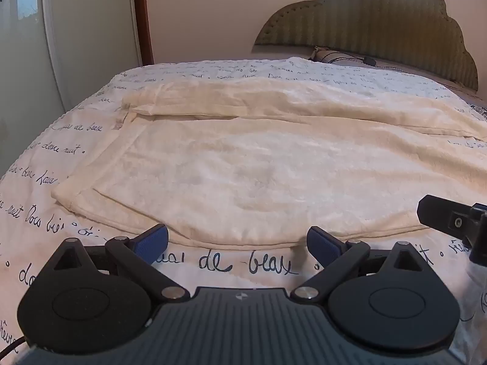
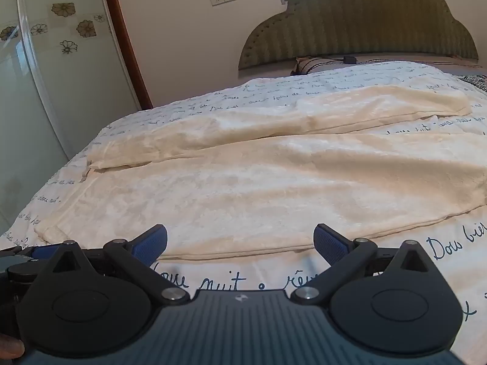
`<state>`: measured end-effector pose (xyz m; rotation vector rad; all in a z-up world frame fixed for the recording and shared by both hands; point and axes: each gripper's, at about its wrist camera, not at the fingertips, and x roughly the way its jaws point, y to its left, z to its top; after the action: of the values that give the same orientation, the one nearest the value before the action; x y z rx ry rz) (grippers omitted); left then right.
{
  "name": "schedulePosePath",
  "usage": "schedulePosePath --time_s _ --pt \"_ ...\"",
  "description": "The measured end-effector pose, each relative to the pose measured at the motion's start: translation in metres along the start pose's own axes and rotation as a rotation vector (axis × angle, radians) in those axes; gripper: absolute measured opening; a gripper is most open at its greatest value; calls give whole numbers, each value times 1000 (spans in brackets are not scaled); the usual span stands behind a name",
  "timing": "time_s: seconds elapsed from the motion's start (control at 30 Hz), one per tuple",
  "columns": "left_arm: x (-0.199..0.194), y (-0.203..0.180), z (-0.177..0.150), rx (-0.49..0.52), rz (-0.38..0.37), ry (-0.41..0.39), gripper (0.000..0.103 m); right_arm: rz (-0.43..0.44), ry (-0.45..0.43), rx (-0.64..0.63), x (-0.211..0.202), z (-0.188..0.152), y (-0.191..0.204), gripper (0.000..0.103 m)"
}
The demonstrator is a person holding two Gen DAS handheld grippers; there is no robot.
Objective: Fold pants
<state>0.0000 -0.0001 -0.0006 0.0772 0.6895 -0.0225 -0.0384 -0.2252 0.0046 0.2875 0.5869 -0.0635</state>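
Note:
Cream fleece pants (image 1: 243,158) lie spread flat on the bed, waistband to the left, the two legs running to the right; they also show in the right wrist view (image 2: 258,176). My left gripper (image 1: 237,240) is open and empty, its blue pads just short of the near leg's edge. My right gripper (image 2: 240,240) is open and empty at the same near edge, further right. Part of the right gripper (image 1: 450,222) shows at the right in the left wrist view, and part of the left gripper (image 2: 18,261) at the left in the right wrist view.
The bed has a white quilt with blue handwriting print (image 1: 243,264). A green padded headboard (image 1: 380,21) and a pillow (image 1: 334,56) stand at the far end. A glass door (image 1: 24,60) and a wall are to the left.

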Motion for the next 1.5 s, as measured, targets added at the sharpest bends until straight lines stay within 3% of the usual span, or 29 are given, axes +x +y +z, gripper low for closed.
schedulePosePath --time_s 1.5 --pt "12 0 -23 2 9 -14 103 -75 51 -75 25 -31 -6 103"
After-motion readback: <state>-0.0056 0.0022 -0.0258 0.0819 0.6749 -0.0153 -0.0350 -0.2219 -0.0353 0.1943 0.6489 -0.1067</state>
